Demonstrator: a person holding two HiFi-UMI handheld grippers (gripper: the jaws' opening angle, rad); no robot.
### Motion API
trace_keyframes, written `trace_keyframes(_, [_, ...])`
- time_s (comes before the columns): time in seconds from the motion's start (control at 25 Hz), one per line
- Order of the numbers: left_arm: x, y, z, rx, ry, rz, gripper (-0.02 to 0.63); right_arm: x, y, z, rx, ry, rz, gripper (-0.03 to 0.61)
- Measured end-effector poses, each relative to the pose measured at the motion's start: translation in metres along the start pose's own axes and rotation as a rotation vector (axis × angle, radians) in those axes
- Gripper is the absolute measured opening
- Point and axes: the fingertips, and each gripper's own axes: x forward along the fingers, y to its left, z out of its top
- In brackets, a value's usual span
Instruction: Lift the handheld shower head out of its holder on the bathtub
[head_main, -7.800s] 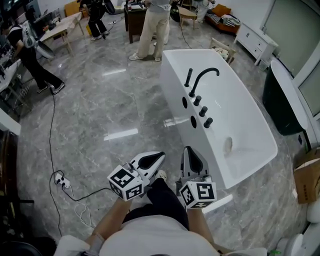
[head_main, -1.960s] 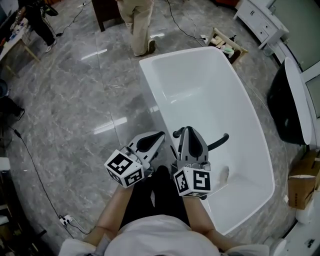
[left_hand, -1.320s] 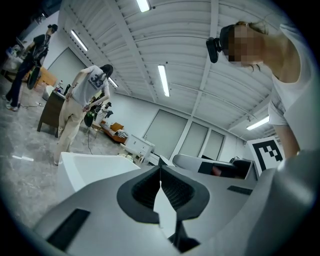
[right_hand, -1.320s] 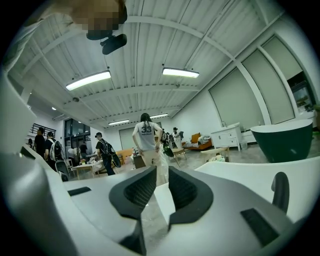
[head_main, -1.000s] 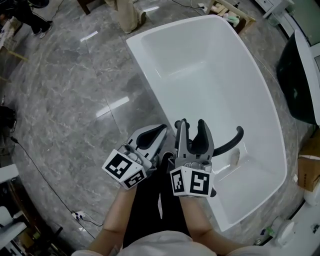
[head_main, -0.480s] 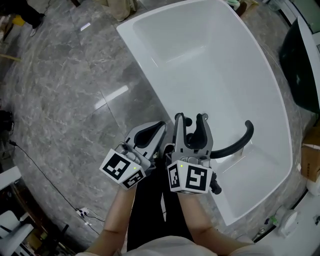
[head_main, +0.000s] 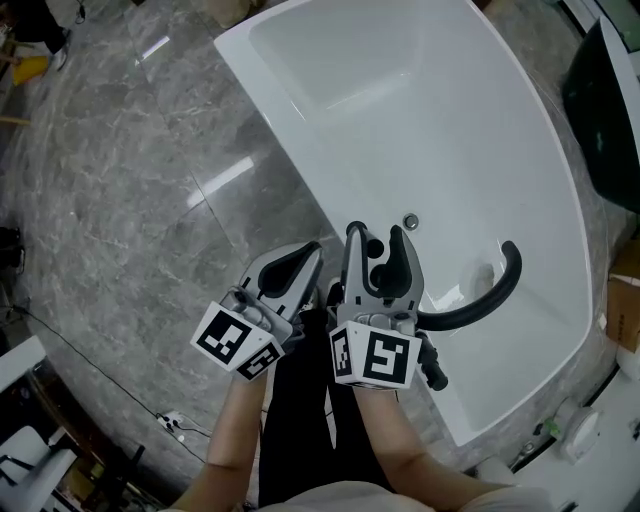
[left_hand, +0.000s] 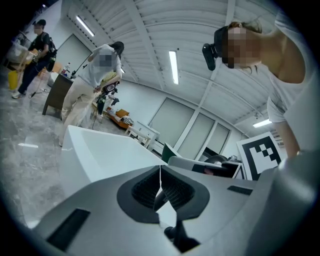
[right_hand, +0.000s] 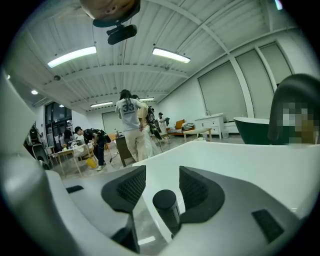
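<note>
The white bathtub lies ahead of me in the head view. On its near rim stands the black handheld shower head, an upright ribbed cylinder in the right gripper view. My right gripper is open, with one jaw on each side of the shower head and small gaps showing between them. My left gripper is shut and holds nothing, hovering just left of the right one, its pads pressed together. The holder itself is hidden under the gripper.
A black curved tap spout arches over the tub to the right of my right gripper, with black knobs on the rim below it. A dark tub stands at far right. Several people stand far across the grey marble floor.
I have come up close to the tub over these frames. My right gripper opened and now straddles the shower head. The left gripper stayed shut beside it.
</note>
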Motion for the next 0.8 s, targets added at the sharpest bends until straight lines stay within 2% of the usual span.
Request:
trace_keyframes(0.36, [0.009, 0.023, -0.017, -0.008, 0.021, 0.008, 0.012, 0.022, -0.002, -0.033, -0.003, 0.042, 0.014, 0.195])
trace_keyframes(0.8, [0.02, 0.051, -0.048, -0.036, 0.046, 0.014, 0.012, 0.043, -0.016, -0.072, -0.017, 0.073, -0.018, 0.195])
